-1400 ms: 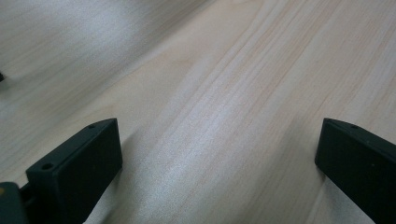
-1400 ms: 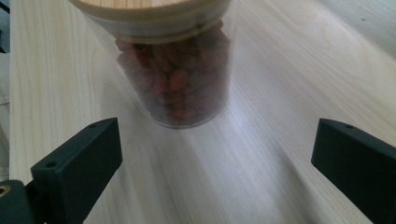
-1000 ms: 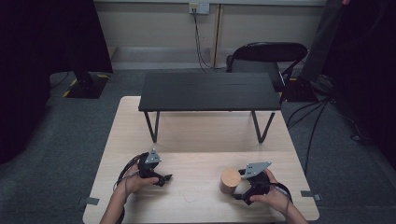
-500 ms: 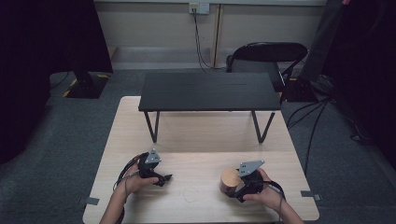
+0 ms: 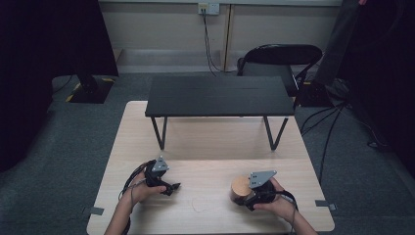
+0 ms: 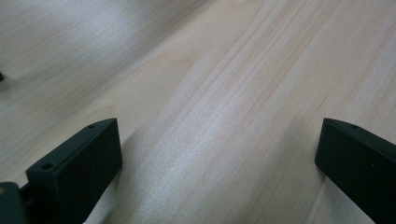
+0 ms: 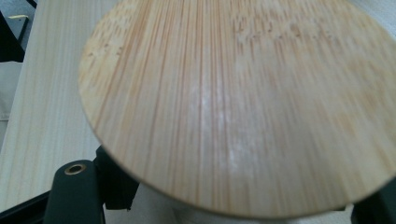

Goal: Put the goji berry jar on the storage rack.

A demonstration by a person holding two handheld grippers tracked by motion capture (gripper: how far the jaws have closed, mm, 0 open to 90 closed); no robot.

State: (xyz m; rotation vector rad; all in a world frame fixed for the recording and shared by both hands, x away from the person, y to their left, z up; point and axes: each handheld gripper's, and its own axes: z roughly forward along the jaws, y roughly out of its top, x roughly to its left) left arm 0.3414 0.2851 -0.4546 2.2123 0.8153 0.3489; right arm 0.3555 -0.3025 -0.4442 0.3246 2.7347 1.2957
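From the right gripper (image 5: 243, 195) view, we see the round bamboo lid (image 7: 243, 102) of a container, straight-grained and blurred, cut off at the frame's right edge; it hides the pale body below and most of the jaws. These have just been closing and now pinch the container. Our left gripper (image 5: 172, 186) rests spread wide over bare, pale wood-grain bench (image 6: 219, 93), nothing between its matte black blocks.
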